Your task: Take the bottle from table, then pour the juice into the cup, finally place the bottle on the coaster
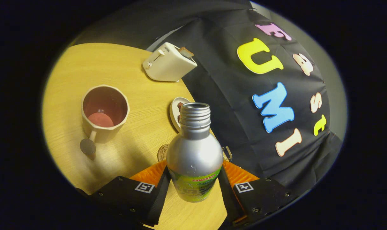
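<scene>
A silver metal bottle (195, 150) with an open threaded neck and a green label stands between my fingers, held above the wooden table (85, 64). My gripper (194, 179) is shut on its lower body, both pads pressing the sides. Beyond the fingers to the left stands a cream cup (104, 112) with a reddish inside and reddish liquid at its bottom, its handle toward me. A round coaster (163, 152) peeks out just behind the bottle's left side, mostly hidden by it.
A cream toaster (168, 62) with a slice of bread in it stands at the table's far side. A small plate (177, 111) with brown food lies behind the bottle's neck. The black cloth wall hangs close on the right.
</scene>
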